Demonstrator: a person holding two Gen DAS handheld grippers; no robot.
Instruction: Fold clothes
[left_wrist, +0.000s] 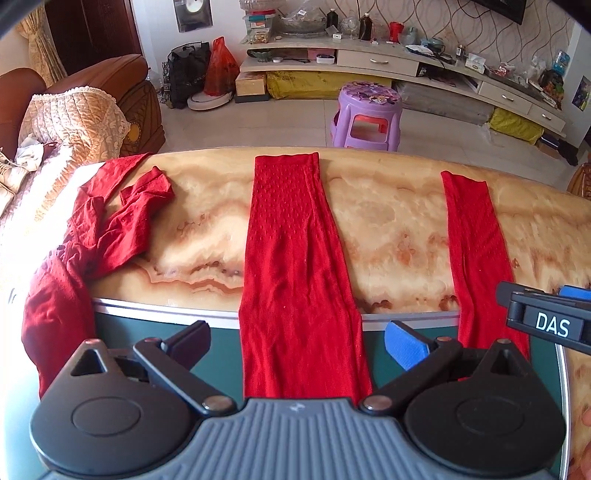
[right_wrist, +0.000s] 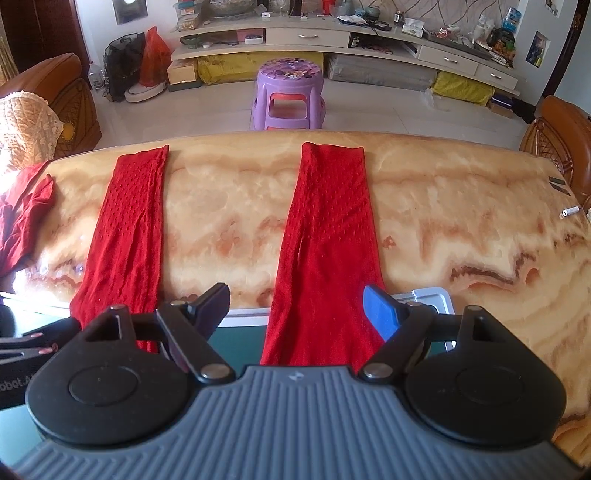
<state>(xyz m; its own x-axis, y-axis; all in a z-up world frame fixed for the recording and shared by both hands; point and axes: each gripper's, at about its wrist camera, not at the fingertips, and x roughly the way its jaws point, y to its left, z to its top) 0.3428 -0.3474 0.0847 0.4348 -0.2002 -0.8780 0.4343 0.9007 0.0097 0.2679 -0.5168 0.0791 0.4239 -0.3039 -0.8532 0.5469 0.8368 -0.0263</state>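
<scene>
Red trouser legs (left_wrist: 295, 266) flat on marble table (left_wrist: 388, 229) (crumpled garment (left_wrist: 107, 229) left)

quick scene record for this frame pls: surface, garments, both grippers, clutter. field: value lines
surface: marble-pattern table
laid flat: two red strips, left strip and right strip, hanging over the near edge
crumpled: red garment at the table's left end
left gripper: open, straddling the left strip, not gripping
right gripper: open, straddling the right strip, not gripping
beyond table: purple stool on the floor
small item: white object at the table's right edge, too small to identify
</scene>
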